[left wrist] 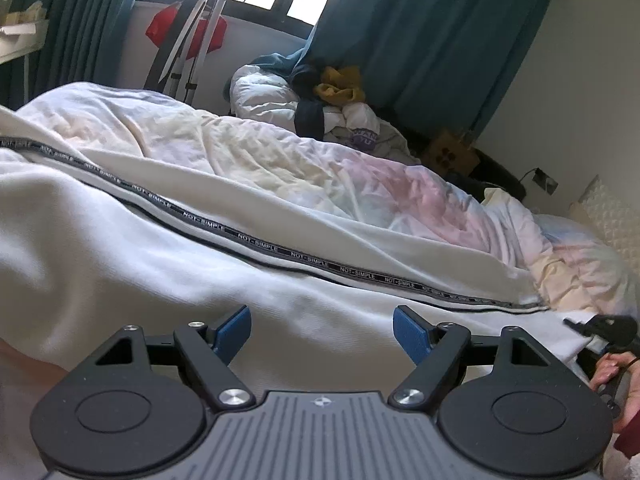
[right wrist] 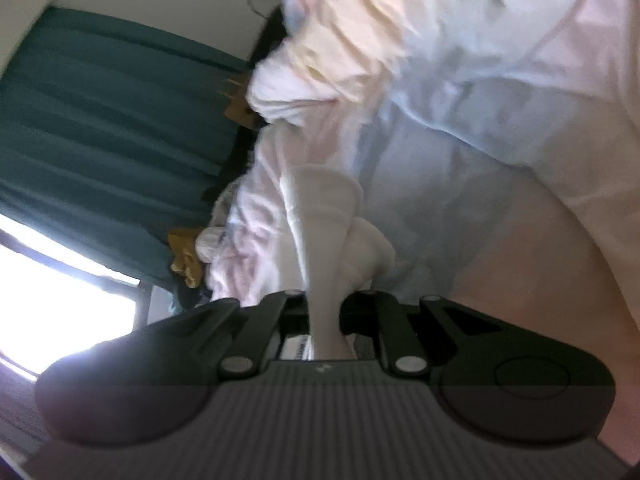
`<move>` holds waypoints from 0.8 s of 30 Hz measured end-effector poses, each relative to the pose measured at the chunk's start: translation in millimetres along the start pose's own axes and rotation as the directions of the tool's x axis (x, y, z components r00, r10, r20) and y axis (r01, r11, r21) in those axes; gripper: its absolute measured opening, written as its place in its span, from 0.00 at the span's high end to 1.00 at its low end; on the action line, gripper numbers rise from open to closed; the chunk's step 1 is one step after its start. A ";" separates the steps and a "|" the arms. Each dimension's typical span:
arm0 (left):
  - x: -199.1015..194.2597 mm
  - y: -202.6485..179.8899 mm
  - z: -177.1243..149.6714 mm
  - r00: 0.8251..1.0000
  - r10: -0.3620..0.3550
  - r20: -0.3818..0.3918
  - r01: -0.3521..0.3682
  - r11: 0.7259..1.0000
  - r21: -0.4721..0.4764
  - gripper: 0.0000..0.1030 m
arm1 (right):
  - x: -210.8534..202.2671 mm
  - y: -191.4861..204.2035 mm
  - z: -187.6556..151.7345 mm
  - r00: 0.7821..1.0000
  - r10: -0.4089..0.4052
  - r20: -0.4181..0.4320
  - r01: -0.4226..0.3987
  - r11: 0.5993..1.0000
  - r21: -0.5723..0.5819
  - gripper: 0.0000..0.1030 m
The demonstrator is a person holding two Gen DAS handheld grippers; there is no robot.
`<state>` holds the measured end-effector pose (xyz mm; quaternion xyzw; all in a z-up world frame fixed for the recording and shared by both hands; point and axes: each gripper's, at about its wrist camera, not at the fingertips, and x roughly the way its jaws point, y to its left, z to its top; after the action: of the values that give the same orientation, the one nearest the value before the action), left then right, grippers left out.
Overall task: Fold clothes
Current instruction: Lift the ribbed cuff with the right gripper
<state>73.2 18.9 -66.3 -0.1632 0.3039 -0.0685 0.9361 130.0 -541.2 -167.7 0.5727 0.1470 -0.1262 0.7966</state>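
A white garment (left wrist: pixel 168 264) with a black "NOT-SIMPLE" tape stripe (left wrist: pixel 312 260) lies spread over the bed. My left gripper (left wrist: pixel 322 330) is open, its blue pads (left wrist: pixel 234 332) just above the white cloth and holding nothing. My right gripper (right wrist: pixel 326 308) is shut on a bunched fold of the white garment (right wrist: pixel 324 216), which rises from between the jaws; this view is tilted and blurred. The right gripper also shows at the far right edge of the left wrist view (left wrist: pixel 608 330), held by a hand.
A rumpled pastel duvet (left wrist: pixel 360 176) covers the bed behind the garment. A pile of clothes (left wrist: pixel 332 92) sits at the far end under teal curtains (left wrist: pixel 432 32). A drying rack (left wrist: pixel 196 36) stands by the window. A cardboard box (left wrist: pixel 452 152) is on the floor.
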 end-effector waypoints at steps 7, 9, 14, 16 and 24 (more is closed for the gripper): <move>1.6 2.7 6.3 0.998 0.064 0.030 -0.064 0.998 0.019 0.22 | -12.4 20.9 -2.7 0.999 0.037 0.034 -0.035 0.998 -0.049 0.91; 5.9 5.4 7.3 0.996 0.082 0.026 -0.082 0.996 0.019 0.22 | -17.0 28.5 -5.6 0.998 0.049 0.042 -0.045 0.995 -0.085 0.91; 17.9 5.9 6.5 0.993 0.121 -0.017 -0.120 0.992 0.046 0.22 | -24.7 40.3 -10.9 0.996 0.075 0.054 -0.068 0.989 -0.134 0.91; 21.2 4.4 5.6 0.990 0.134 -0.033 -0.132 0.990 0.058 0.21 | -27.4 43.6 -11.8 0.995 0.083 0.056 -0.073 0.985 -0.154 0.91; 21.5 7.4 14.4 0.991 0.119 -0.067 -0.118 0.993 0.030 0.21 | -34.6 66.0 -16.5 0.992 0.100 0.072 -0.075 0.955 -0.288 0.91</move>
<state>99.3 24.7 -69.7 -0.1304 0.3443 -0.0222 0.9295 120.9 -503.8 -101.8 0.4520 0.1039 -0.0927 0.8811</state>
